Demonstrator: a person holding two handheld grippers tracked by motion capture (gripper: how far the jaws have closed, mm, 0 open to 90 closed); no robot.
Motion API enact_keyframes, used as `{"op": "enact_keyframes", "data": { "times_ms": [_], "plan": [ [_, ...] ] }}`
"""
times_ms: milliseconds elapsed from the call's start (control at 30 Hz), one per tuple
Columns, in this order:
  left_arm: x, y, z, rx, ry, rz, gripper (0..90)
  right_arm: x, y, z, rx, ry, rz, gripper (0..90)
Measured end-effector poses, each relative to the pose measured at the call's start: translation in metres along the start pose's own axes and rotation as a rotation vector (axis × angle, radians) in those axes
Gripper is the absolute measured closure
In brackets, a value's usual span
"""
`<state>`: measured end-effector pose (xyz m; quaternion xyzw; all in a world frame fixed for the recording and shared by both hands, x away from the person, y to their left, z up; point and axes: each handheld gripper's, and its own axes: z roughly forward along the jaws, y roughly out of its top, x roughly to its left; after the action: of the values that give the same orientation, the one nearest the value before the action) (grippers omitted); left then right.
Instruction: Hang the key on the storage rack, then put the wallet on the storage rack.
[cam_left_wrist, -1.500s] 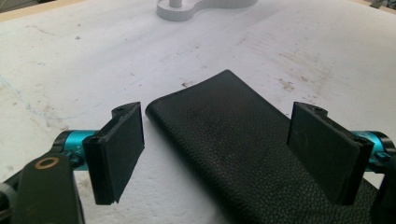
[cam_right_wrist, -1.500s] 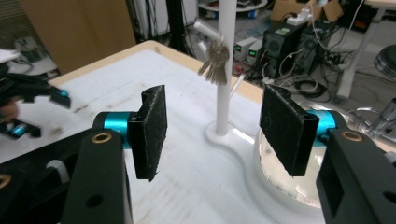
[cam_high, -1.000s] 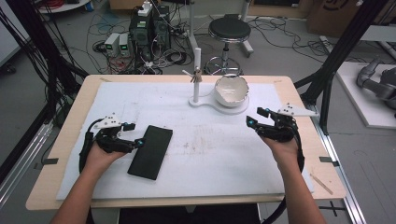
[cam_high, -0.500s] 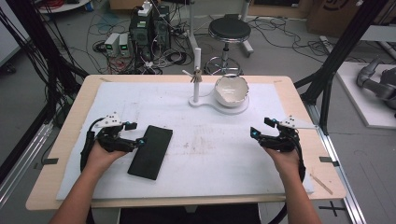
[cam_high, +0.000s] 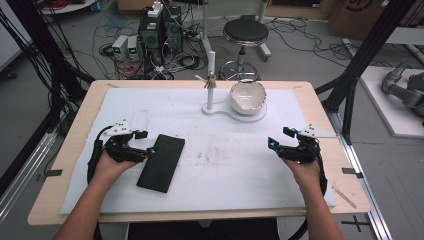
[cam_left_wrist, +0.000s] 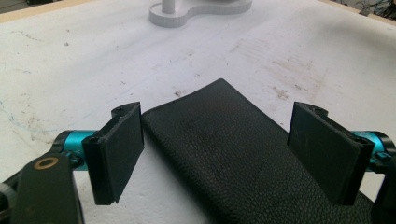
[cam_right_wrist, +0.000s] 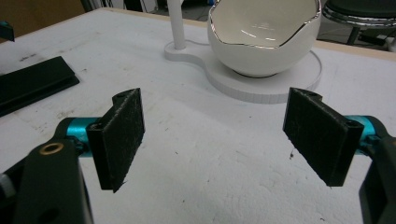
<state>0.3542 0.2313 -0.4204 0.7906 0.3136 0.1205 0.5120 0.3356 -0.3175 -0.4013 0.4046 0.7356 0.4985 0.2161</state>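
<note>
Left tongs (cam_high: 145, 142), near the left edge of the surface (cam_high: 200, 210), spread wide, their jaws flanking the near end of a black leather case (cam_high: 161, 162) that lies flat left of centre; contact with the case cannot be told. White stand (cam_high: 210, 82) with an upright post, and a white bowl (cam_high: 246, 96) seated on its base, at the middle of the far edge. Right tongs (cam_high: 280, 137), near the right edge, spread wide and empty, aimed toward the bowl.

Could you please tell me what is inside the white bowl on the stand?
The white bowl looks empty: its glossy inner wall is bare. Its near rim hides the very bottom.
</note>
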Motion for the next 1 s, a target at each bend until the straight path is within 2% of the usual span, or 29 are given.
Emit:
{"op": "enact_keyframes", "data": {
  "times_ms": [200,433,667,733,833,933,1000],
  "plan": [
    [0.001,-0.001,0.003,0.018,-0.015,-0.001,18.6,0.001,-0.001,0.002,0.022,-0.003,-0.011,21.1],
    [0.003,-0.002,0.001,0.031,-0.008,-0.016,18.5,0.002,-0.001,0.003,0.029,0.0,-0.015,21.1],
    [0.004,-0.011,0.005,0.123,-0.017,-0.041,18.6,0.002,0.0,0.002,0.02,0.005,-0.021,21.1],
    [0.005,-0.015,0.007,0.163,-0.015,-0.06,18.6,0.002,0.0,0.002,0.019,0.006,-0.021,21.1],
    [0.004,-0.021,0.008,0.194,-0.023,-0.087,18.6,0.003,0.0,0.002,0.016,0.006,-0.024,21.1],
    [0.002,-0.027,0.007,0.235,-0.044,-0.111,18.6,0.002,0.001,0.001,0.012,0.005,-0.023,21.1],
    [-0.002,-0.032,0.004,0.236,-0.059,-0.13,18.6,0.002,0.001,0.001,0.003,0.003,-0.019,21.1]
  ]
}}
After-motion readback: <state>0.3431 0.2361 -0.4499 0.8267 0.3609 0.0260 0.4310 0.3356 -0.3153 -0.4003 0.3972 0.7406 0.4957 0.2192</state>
